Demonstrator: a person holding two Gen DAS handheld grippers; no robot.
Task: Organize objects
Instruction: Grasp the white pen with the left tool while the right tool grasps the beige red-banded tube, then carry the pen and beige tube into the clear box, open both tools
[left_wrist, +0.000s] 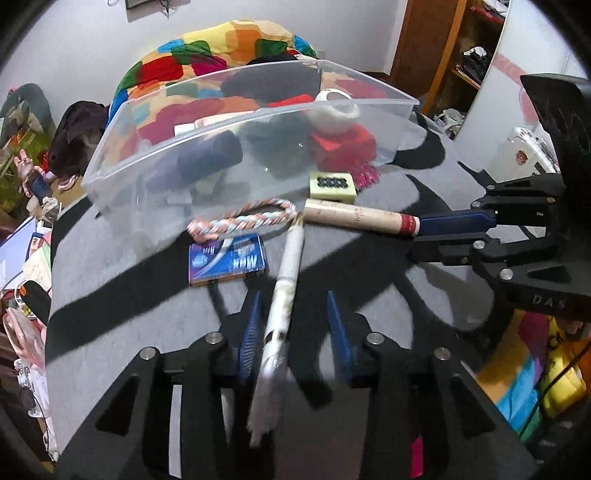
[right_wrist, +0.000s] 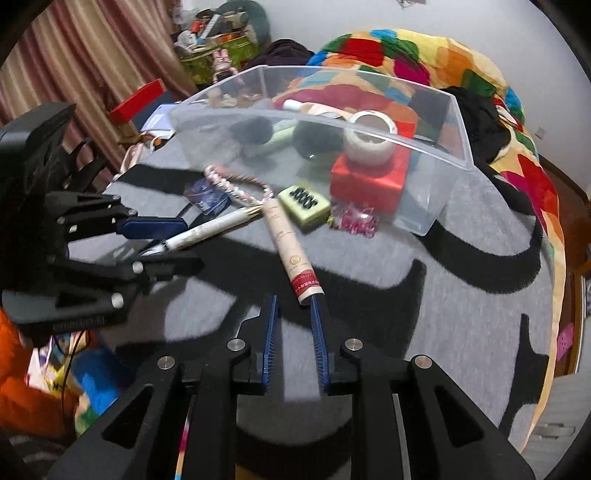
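Pickup step: left gripper (left_wrist: 295, 332) apart around white stick (left_wrist: 284, 291); right gripper (right_wrist: 293, 325) apart at tube (right_wrist: 291, 251) end. Next: clamp, lift into bin (right_wrist: 424, 147).

A patchwork quilt (left_wrist: 236, 40) in many bright colours lies heaped at twelve o'clock in the left wrist view, against a pale wall (left_wrist: 74, 44). A wooden shelf unit (left_wrist: 454, 48) stands at one o'clock. In the right wrist view, striped curtains (right_wrist: 74, 62) hang at ten o'clock, a red box (right_wrist: 136, 100) sits below them, and a green box (right_wrist: 218, 51) full of clutter sits at eleven o'clock.
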